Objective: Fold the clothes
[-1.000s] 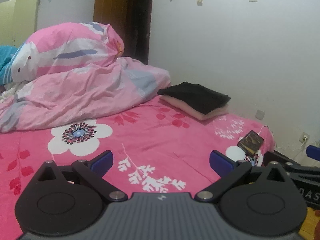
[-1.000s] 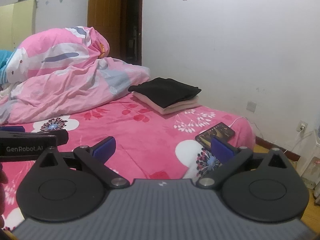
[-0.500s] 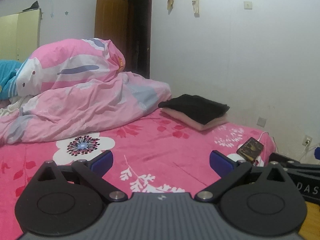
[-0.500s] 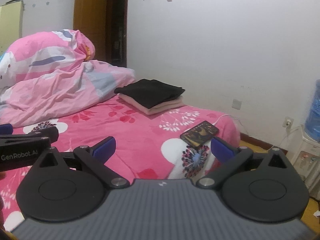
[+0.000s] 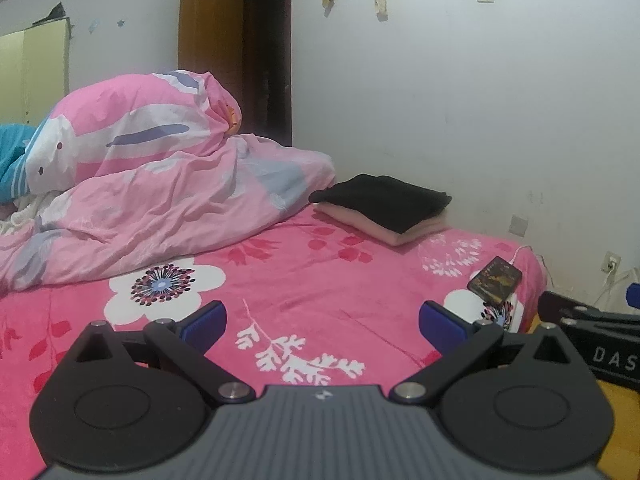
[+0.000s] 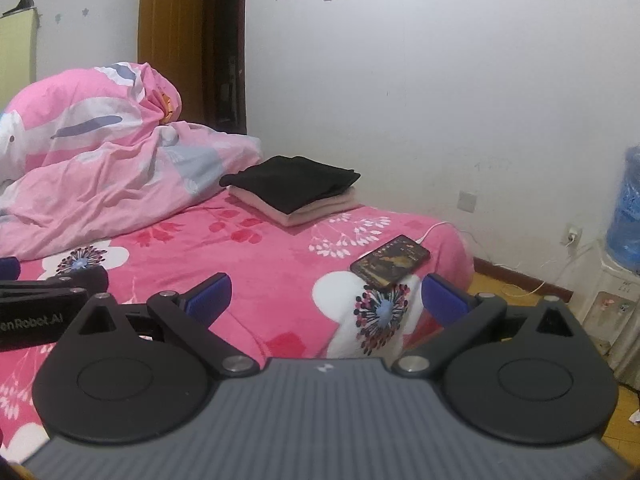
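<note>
Left gripper [image 5: 322, 322] spread empty, folded clothes [image 5: 382, 207] well beyond

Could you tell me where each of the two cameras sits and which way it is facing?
Left wrist: on the left claw, open, facing across the pink bed to the white wall; the right claw shows at its right edge.
Right wrist: on the right claw, open, facing likewise; left claw at left.
Shared: folded clothes, phone, duvet.
</note>
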`<state>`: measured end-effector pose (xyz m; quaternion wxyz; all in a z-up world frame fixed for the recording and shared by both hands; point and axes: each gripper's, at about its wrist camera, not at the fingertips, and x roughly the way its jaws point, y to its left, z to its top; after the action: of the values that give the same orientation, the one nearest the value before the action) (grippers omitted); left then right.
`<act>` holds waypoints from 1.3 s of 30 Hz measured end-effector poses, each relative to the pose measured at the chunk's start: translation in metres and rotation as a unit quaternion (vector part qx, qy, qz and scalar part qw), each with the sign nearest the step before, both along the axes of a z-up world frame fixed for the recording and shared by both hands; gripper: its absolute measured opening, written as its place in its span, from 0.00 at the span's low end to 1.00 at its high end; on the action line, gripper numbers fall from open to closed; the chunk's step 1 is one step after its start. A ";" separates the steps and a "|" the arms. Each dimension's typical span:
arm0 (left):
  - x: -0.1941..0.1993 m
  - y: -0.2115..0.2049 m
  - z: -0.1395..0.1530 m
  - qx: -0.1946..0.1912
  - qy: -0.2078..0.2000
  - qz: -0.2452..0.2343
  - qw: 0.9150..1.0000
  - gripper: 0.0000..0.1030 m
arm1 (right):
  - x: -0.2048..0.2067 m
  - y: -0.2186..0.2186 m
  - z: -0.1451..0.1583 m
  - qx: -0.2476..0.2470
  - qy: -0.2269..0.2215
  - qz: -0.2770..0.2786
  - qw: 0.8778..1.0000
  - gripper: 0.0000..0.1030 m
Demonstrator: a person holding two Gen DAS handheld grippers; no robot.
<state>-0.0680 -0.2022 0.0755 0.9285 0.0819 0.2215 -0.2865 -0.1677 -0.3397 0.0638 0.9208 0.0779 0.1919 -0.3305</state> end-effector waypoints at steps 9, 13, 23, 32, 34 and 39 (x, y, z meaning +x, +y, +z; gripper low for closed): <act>0.003 0.003 -0.004 0.003 0.011 0.001 1.000 1.00 | 0.009 0.006 -0.006 -0.012 0.020 -0.003 1.000 0.99; 0.006 0.005 -0.006 0.008 0.013 0.007 1.000 1.00 | 0.012 0.009 -0.007 -0.019 0.027 -0.002 0.999 0.99; 0.013 0.010 -0.009 0.008 0.024 0.019 0.999 1.00 | 0.017 0.012 -0.006 -0.017 0.034 0.003 0.999 0.99; 0.017 0.014 -0.011 0.006 0.030 0.027 0.999 1.00 | 0.021 0.016 -0.007 -0.018 0.038 0.008 0.999 0.99; 0.018 0.015 -0.011 0.006 0.031 0.028 0.999 1.00 | 0.022 0.016 -0.006 -0.019 0.039 0.010 0.999 0.99; 0.019 0.016 -0.010 0.004 0.031 0.029 0.999 1.00 | 0.024 0.018 -0.005 -0.021 0.039 0.012 0.999 0.99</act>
<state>-0.0490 -0.1858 0.0652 0.9287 0.0704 0.2539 -0.2609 -0.1437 -0.3221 0.0589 0.9182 0.0435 0.2213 -0.3258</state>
